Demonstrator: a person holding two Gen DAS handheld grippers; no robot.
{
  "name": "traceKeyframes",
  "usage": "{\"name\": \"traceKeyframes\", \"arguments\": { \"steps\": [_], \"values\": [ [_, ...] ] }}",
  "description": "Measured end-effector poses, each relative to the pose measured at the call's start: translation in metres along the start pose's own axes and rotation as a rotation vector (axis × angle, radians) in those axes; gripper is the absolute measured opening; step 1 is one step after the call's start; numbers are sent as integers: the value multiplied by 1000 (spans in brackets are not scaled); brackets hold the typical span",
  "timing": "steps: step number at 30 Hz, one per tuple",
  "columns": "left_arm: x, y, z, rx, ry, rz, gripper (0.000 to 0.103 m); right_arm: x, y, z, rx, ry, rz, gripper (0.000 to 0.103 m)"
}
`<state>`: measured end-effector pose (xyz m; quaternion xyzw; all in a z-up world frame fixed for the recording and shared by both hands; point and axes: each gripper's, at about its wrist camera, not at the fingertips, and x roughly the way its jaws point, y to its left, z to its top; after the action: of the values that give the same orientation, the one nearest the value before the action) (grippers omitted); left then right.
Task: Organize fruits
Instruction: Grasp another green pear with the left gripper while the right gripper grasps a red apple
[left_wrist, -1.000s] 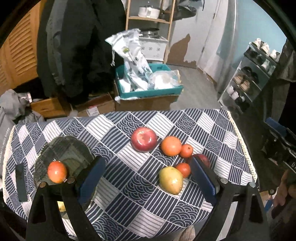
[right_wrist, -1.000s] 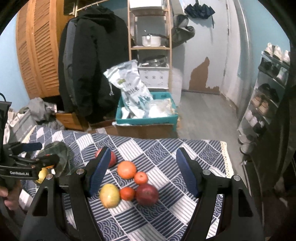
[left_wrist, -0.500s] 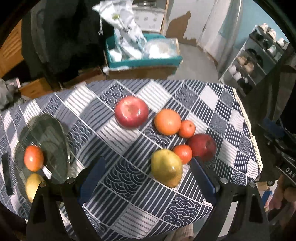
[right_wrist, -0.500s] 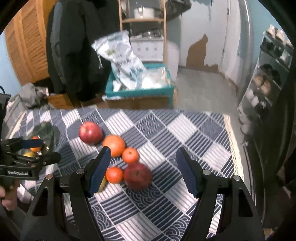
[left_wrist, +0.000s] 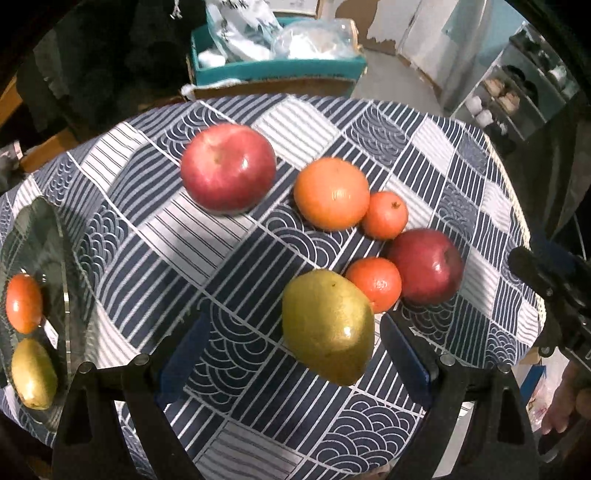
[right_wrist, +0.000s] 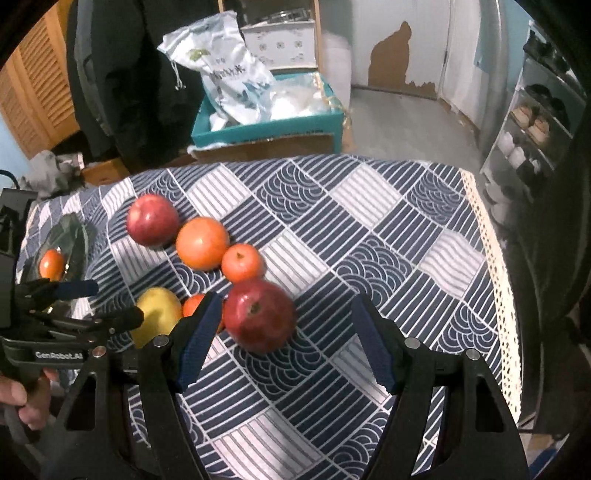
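Note:
On the patterned tablecloth (left_wrist: 229, 258) lie a light red apple (left_wrist: 228, 168), a big orange (left_wrist: 331, 193), two small tangerines (left_wrist: 385, 215) (left_wrist: 375, 282), a dark red apple (left_wrist: 426, 266) and a yellow-green pear (left_wrist: 328, 325). My left gripper (left_wrist: 295, 354) hangs open above the pear, which sits between its blue pads without touching them. My right gripper (right_wrist: 284, 339) is open over the dark red apple (right_wrist: 258, 314), which lies just right of its left pad. A glass plate (left_wrist: 55, 258) at the left holds a tangerine (left_wrist: 23, 302) and a pear (left_wrist: 33, 373).
The table's lace-trimmed right edge (right_wrist: 495, 280) drops to the floor. Behind the table stand a teal box (right_wrist: 269, 125) with white bags, a dark coat (right_wrist: 122, 74) and a shoe rack (right_wrist: 535, 122). A hand (right_wrist: 22, 398) holds the left gripper's handle.
Both grippers have come down toward the table and tipped downward. The fruit looms larger; the pear now lies between the left pads and the dark apple beside the right's left pad.

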<state>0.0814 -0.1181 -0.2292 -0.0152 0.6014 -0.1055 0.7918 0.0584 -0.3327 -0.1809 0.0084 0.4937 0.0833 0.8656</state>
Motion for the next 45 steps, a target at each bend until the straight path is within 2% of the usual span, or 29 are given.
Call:
{"name": "traceKeyframes", "arguments": {
  "steps": [13,18,19,20,28,31,38,45],
  "values": [
    [44,-10,-2,4,85,-18,93,17,-6,-4,19,33,27,73],
    [52,-12,-3,15,93,-77,76,32,-4,-4,35,66,78,73],
    [50,-14,-4,26,83,-95,67,34,-4,-4,36,72,85,73],
    [48,-15,-4,34,78,-104,66,39,-3,-5,37,81,94,73],
    [43,-11,-10,50,67,-52,66,66,5,-7,20,122,125,73],
    [39,7,-10,22,67,-43,66,76,8,-9,29,149,150,73],
    [32,26,-11,-17,56,-32,66,96,10,-10,34,183,139,73],
    [33,27,-15,-13,63,-22,66,107,-4,-10,135,209,203,73]
  ]
}}
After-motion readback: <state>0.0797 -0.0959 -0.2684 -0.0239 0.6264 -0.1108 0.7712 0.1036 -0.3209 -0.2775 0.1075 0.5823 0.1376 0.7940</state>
